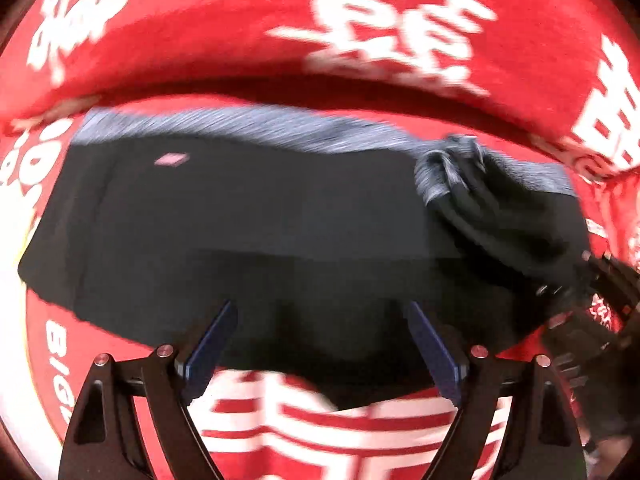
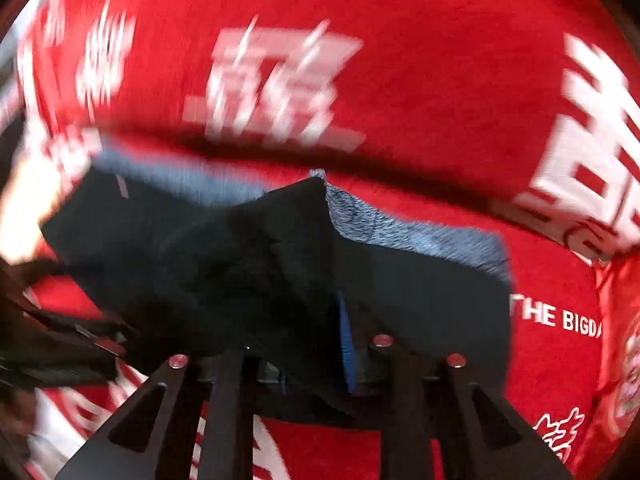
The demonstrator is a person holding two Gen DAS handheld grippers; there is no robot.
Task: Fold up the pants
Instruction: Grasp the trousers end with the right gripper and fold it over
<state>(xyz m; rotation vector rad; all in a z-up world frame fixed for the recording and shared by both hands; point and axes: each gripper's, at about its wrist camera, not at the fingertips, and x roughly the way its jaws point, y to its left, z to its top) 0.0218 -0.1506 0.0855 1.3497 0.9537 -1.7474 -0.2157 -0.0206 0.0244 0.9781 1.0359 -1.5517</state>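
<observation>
Red cloth point(image 1: 240, 8) printed with large white characters covers the surface. Across its middle lie the dark pants point(image 1: 260, 220), doubled over, grey waistband along the far edge; I judge one more fold remains. Readable print: "THE BIGDA", cut off. The left gripper point(image 1: 324, 344) hovers with jaws wide and empty. The right gripper point(image 2: 320, 320) pinches a raised fold of the pants.

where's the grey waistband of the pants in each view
Left wrist: the grey waistband runs along the top edge of the dark pants, above the left gripper.
Right wrist: it crosses the middle, partly hidden by a raised fold above the right gripper.
Shared landmark: the red cloth with white lettering.
</observation>
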